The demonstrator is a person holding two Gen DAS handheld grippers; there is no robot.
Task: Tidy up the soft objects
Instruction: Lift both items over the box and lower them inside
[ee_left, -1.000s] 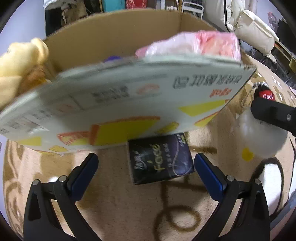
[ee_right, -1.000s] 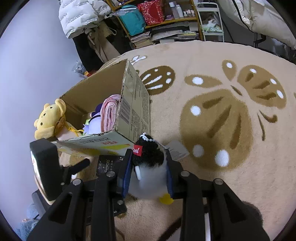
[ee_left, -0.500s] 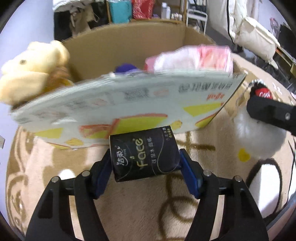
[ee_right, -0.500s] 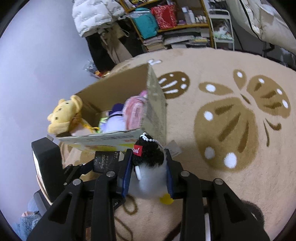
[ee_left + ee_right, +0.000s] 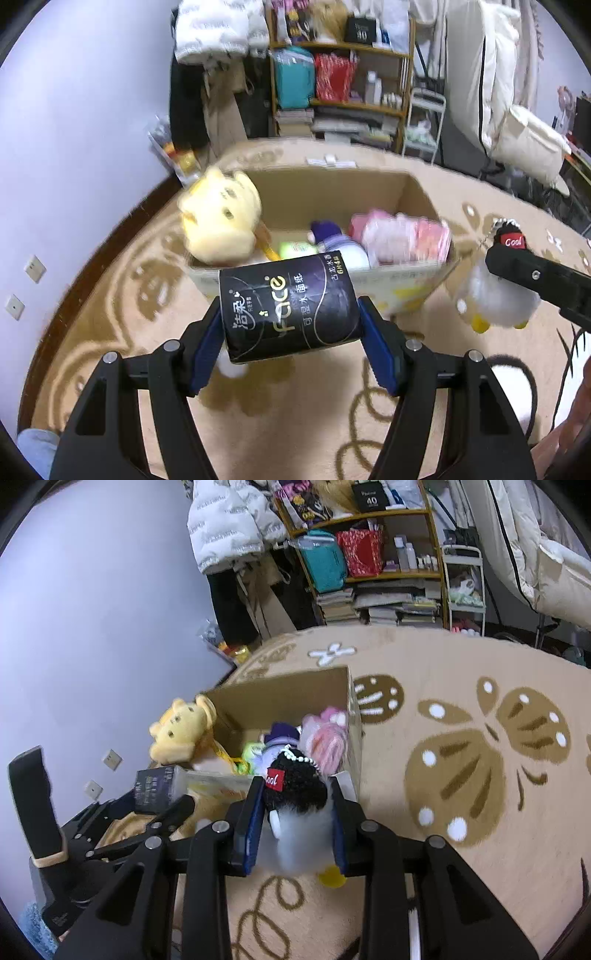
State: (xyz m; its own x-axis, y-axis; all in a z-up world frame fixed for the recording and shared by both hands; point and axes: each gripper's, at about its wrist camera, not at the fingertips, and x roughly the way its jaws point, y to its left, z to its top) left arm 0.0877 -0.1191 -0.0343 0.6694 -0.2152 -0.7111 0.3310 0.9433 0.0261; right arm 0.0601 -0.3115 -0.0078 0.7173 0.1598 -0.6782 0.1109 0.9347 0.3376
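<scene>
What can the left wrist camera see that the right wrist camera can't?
Only the left wrist view shows the front of the black tissue pack with its writing, squeezed in the left gripper. Only the right wrist view shows the big brown butterfly pattern on the rug and the penguin plush squeezed in the right gripper. Both show the cardboard box, the yellow bear and the shelf.

A lived-in home room: patterned carpet (image 5: 461, 867), crowded shelf (image 5: 384, 576) at 12 o'clock, hanging white jacket (image 5: 229, 524).
</scene>
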